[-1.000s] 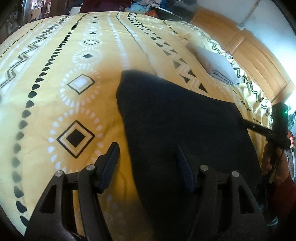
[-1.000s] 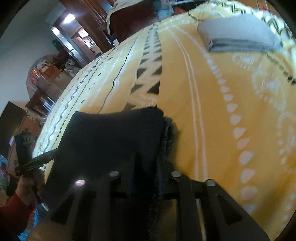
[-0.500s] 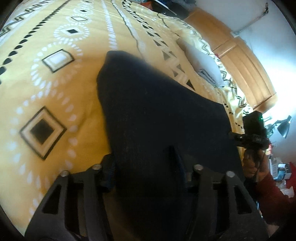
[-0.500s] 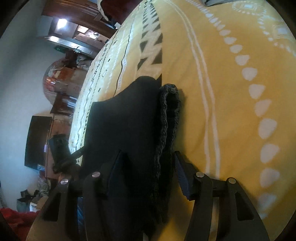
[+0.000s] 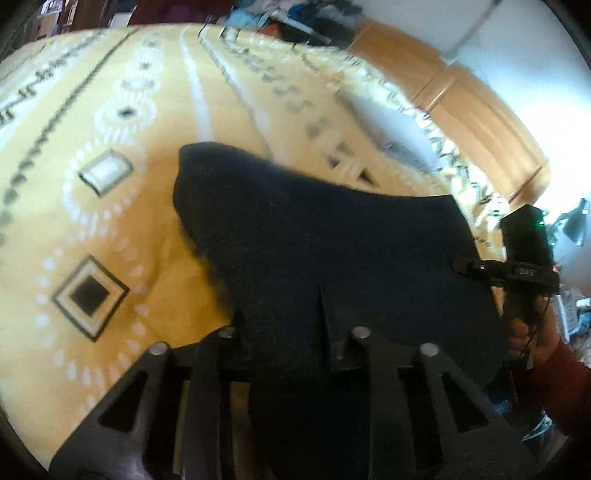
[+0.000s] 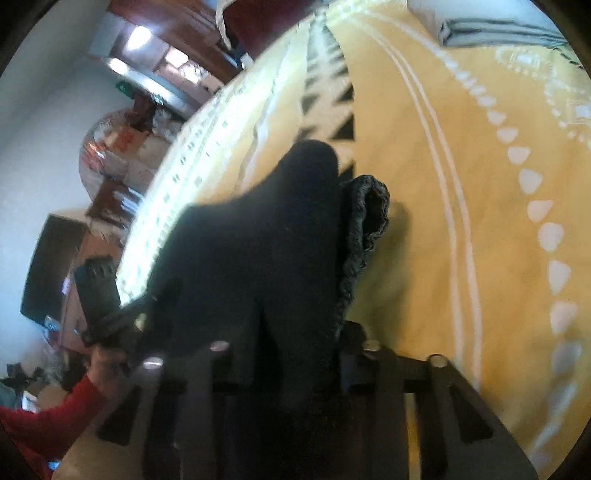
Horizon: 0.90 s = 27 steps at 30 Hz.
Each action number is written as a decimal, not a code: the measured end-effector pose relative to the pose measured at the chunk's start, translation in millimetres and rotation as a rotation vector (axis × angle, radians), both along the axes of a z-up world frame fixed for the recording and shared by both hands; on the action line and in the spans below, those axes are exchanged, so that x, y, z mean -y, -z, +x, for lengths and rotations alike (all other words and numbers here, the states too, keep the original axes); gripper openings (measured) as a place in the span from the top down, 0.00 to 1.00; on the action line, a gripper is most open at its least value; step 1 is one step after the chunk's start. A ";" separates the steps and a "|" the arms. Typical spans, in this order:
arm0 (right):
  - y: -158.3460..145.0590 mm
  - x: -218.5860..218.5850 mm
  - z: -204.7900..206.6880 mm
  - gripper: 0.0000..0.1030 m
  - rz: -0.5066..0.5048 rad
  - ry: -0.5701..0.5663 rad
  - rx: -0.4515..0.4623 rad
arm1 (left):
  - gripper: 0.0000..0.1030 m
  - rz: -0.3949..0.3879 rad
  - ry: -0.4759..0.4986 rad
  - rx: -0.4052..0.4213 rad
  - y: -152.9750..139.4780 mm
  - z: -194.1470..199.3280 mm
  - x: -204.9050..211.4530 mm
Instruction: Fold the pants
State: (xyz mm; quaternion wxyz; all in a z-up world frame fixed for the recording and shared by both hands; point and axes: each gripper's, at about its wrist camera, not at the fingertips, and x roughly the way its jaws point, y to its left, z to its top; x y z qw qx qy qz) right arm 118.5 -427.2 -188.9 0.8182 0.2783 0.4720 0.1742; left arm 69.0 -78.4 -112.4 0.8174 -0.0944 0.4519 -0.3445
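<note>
Dark navy pants (image 5: 314, 240) lie folded on a yellow patterned bedspread (image 5: 110, 221). My left gripper (image 5: 284, 328) has its jaws closing on the near edge of the pants, and the cloth fills the gap and rises into them. In the right wrist view the pants (image 6: 266, 240) show a ribbed band (image 6: 365, 221) along their right side. The right gripper (image 6: 295, 350) is also closing, with the near edge of the cloth between its fingers. Each view shows the other gripper at the far end of that edge, in a hand with a red sleeve (image 6: 55, 413).
A folded grey garment (image 5: 391, 125) lies farther up the bed, also in the right wrist view (image 6: 498, 26). Wooden furniture (image 5: 461, 103) stands beyond the bed on the right. Cluttered shelves and a doorway (image 6: 140, 92) are past the left side.
The left jaws stood wide beside the pants' edge and now squeeze it. The right jaws opened, moved onto the edge by the ribbed band and narrowed again. The near edge is lifted.
</note>
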 end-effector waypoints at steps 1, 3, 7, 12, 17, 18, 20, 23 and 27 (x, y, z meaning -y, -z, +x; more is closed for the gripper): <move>-8.6 0.6 -3.1 0.70 0.011 0.010 0.013 | 0.78 -0.014 -0.002 0.019 -11.7 -5.8 -4.3; -26.8 -7.1 -8.8 0.72 0.011 0.019 0.044 | 0.78 -0.038 -0.007 0.035 -25.9 -11.4 -13.9; -69.7 -32.8 -12.2 0.72 0.027 0.015 0.102 | 0.78 -0.048 -0.040 0.061 -58.4 -9.3 -56.3; -91.8 -90.3 16.5 0.73 0.079 -0.057 0.115 | 0.78 -0.013 -0.108 0.040 -77.0 20.8 -115.5; -65.7 -142.2 66.7 0.73 0.070 -0.139 0.084 | 0.77 0.064 -0.133 -0.048 -27.9 63.6 -147.9; -52.7 -147.5 76.6 0.73 0.060 -0.145 0.066 | 0.74 0.086 -0.140 -0.074 -10.9 69.2 -145.1; -20.2 -151.9 95.6 0.72 0.021 -0.133 0.019 | 0.68 0.113 -0.181 -0.104 20.4 72.3 -146.6; 6.7 -146.9 106.8 0.64 0.004 -0.124 -0.039 | 0.68 0.094 -0.207 -0.069 14.7 61.5 -147.4; -24.7 -143.3 86.2 0.60 -0.098 -0.131 0.035 | 0.68 0.154 -0.251 0.014 -2.1 29.3 -159.1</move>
